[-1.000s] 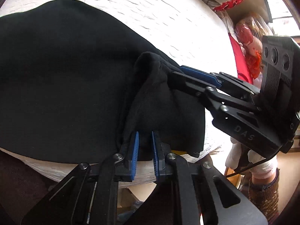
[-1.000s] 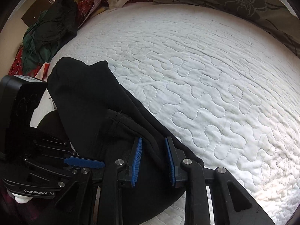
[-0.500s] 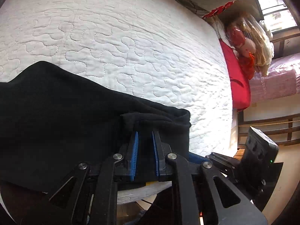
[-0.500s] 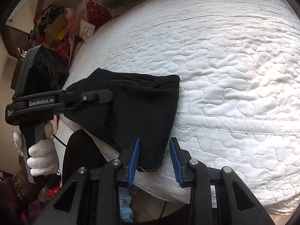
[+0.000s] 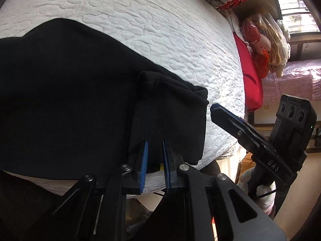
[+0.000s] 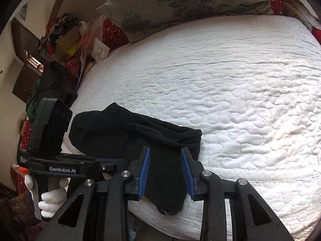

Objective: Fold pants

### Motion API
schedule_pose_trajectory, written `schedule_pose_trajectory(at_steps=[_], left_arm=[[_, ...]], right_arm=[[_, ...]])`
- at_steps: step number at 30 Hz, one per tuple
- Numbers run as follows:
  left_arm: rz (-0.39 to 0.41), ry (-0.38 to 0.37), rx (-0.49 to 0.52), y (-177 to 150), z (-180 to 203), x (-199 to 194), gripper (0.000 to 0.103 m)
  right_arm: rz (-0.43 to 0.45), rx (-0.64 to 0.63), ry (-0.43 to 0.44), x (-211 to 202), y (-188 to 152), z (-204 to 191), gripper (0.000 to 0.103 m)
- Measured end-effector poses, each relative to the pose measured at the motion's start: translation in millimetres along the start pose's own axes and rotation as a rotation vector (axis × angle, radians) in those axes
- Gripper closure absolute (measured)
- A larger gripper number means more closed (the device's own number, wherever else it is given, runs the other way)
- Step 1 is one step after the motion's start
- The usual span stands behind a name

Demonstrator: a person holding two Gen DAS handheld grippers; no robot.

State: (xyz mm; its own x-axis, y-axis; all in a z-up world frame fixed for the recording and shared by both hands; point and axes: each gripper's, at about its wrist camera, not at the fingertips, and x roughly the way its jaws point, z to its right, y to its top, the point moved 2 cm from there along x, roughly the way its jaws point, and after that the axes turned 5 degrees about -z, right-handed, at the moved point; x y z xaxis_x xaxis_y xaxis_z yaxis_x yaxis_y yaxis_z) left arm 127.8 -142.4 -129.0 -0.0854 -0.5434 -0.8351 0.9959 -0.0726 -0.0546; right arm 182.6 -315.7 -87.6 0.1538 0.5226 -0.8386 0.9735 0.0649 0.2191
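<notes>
The black pants (image 5: 66, 100) lie folded on the white quilted bed (image 5: 160, 30), with one end hanging over the near edge. My left gripper (image 5: 155, 150) is shut on that hanging end, cloth pinched between its blue pads. The pants also show in the right wrist view (image 6: 144, 138). My right gripper (image 6: 165, 163) is open, its jaws wide on either side of the hanging cloth without pinching it. In the left wrist view the right gripper (image 5: 218, 110) sits just right of the pants, clear of the cloth. The left gripper (image 6: 108, 165) shows at left in the right wrist view.
A floral pillow (image 6: 190, 4) lies at the head of the bed. Cluttered boxes and clothes (image 6: 66, 40) pile up at the far left. A red cushion (image 5: 250, 76) and bagged soft toys (image 5: 262, 42) sit beside the bed on the right.
My right gripper has opened wider and let go of the pants. Both grippers have shifted back toward the bed's near edge, with the pants end draped over it.
</notes>
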Motion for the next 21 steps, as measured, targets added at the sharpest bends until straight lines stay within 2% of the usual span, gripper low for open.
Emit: schedule_pose_trajectory(at_steps=[2,5,9,11,15,21], left_arm=[[-0.023,0.009,0.000,0,3,14,0.091],[-0.018,-0.022,-0.024,2,3,8,0.091],[0.062,-0.019,-0.010,-2,-3,-30,0.091],[0.104,-0.042,-0.046,-6,-19,-52,0.091],[0.208,-0.120,-0.175,-26,-77,-101,0.091],[0.365,-0.225,-0.419,-70,-193,-158,0.091]], right_arm=[[-0.049,0.049,0.000,21,0,8,0.073],[-0.033,0.056,0.002,17,-1,5,0.072],[-0.006,0.016,-0.054,-3,1,-9,0.069],[0.008,0.015,-0.034,-7,8,-16,0.069],[-0.008,-0.013,0.010,0,25,-46,0.066],[-0.081,-0.142,0.046,31,46,-115,0.058]])
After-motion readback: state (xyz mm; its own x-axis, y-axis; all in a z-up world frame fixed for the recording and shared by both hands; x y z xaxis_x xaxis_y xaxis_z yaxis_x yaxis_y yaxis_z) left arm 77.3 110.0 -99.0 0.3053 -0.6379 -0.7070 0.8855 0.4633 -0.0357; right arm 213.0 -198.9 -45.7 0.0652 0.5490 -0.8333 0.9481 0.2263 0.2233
